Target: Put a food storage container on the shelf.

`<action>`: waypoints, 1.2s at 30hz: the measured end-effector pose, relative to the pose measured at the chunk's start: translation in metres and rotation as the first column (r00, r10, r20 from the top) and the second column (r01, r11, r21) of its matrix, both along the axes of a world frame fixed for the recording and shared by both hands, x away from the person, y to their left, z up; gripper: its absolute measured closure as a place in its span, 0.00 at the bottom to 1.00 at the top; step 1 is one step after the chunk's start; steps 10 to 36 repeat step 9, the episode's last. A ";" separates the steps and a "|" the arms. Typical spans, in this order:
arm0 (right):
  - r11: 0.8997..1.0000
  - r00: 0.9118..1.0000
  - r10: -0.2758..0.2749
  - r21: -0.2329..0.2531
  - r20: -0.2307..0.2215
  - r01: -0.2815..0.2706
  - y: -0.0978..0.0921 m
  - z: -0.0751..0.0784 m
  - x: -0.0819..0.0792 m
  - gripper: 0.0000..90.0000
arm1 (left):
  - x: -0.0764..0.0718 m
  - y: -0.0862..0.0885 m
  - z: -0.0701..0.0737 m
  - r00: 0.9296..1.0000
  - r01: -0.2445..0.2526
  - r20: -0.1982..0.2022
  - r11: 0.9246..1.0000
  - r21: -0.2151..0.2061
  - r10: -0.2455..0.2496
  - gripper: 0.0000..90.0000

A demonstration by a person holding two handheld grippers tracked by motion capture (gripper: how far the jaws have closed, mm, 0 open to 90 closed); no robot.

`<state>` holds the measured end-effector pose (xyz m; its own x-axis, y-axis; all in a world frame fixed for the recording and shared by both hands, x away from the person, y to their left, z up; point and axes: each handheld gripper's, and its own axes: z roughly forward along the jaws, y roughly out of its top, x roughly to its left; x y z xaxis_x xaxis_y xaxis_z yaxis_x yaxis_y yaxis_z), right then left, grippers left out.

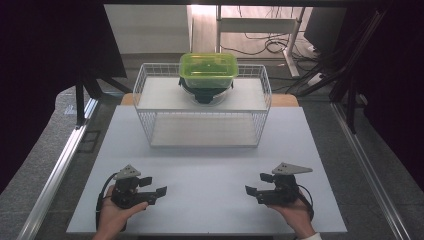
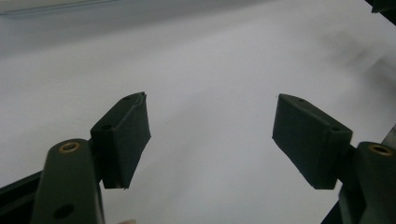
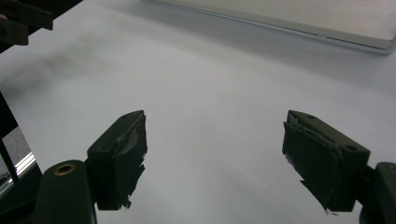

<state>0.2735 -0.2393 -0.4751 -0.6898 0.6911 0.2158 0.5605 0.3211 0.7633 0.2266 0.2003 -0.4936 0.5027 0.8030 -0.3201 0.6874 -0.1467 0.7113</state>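
Note:
A green translucent lidded container (image 1: 208, 70) rests on a dark object inside a clear bowl (image 1: 205, 95) on the upper shelf of a white wire rack (image 1: 265, 85) at the back of the white table (image 1: 210, 210). My left gripper (image 1: 154, 186) is held low at the front left, open and pointing right. Opposite it at the front right, my right gripper (image 1: 256, 183) is also open and points left. In the left gripper view the left gripper (image 2: 210, 107) has bare table between its pads. The right gripper (image 3: 215, 121) likewise holds nothing.
The rack's lower shelf (image 1: 202, 131) is bare. Its white base edge (image 3: 327, 21) crosses the top of the right gripper view. Metal rails (image 1: 60, 165) run along both table sides; dark stands and cables lie beyond the table.

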 end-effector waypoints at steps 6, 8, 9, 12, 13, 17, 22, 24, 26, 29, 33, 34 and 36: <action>1.000 1.000 -0.004 0.016 0.024 0.003 -0.004 0.004 0.000 0.24 | 0.000 0.003 0.001 1.000 -0.018 0.009 1.000 0.005 0.018 0.28; 1.000 1.000 -0.005 0.016 0.031 0.005 -0.005 0.005 -0.001 0.23 | 0.000 0.004 0.002 1.000 -0.025 0.015 1.000 0.010 0.025 0.27; 1.000 1.000 -0.005 0.016 0.031 0.005 -0.005 0.005 -0.001 0.23 | 0.000 0.004 0.002 1.000 -0.025 0.015 1.000 0.010 0.025 0.27; 1.000 1.000 -0.005 0.016 0.031 0.005 -0.005 0.005 -0.001 0.23 | 0.000 0.004 0.002 1.000 -0.025 0.015 1.000 0.010 0.025 0.27; 1.000 1.000 -0.005 0.016 0.031 0.005 -0.005 0.005 -0.001 0.23 | 0.000 0.004 0.002 1.000 -0.025 0.015 1.000 0.010 0.025 0.27; 1.000 1.000 -0.005 0.016 0.031 0.005 -0.005 0.005 -0.001 0.23 | 0.000 0.004 0.002 1.000 -0.025 0.015 1.000 0.010 0.025 0.27; 1.000 1.000 -0.005 0.016 0.031 0.005 -0.005 0.005 -0.001 0.23 | 0.000 0.004 0.002 1.000 -0.025 0.015 1.000 0.010 0.025 0.27; 1.000 1.000 -0.005 0.016 0.031 0.005 -0.005 0.005 -0.001 0.23 | 0.000 0.004 0.002 1.000 -0.025 0.015 1.000 0.010 0.025 0.27; 1.000 1.000 -0.005 0.016 0.031 0.005 -0.005 0.005 -0.001 0.23 | 0.000 0.004 0.002 1.000 -0.025 0.015 1.000 0.010 0.025 0.27; 1.000 1.000 -0.005 0.016 0.031 0.005 -0.005 0.005 -0.001 0.23 | 0.000 0.004 0.002 1.000 -0.025 0.015 1.000 0.010 0.025 0.27; 1.000 1.000 -0.005 0.016 0.031 0.005 -0.005 0.005 -0.001 0.23 | 0.000 0.004 0.002 1.000 -0.025 0.015 1.000 0.010 0.025 0.27; 1.000 1.000 -0.005 0.016 0.031 0.005 -0.005 0.005 -0.001 0.23 | 0.000 0.004 0.002 1.000 -0.025 0.015 1.000 0.010 0.025 0.27; 1.000 1.000 -0.005 0.016 0.031 0.005 -0.005 0.005 -0.001 0.23 | 0.000 0.004 0.002 1.000 -0.025 0.015 1.000 0.010 0.025 0.27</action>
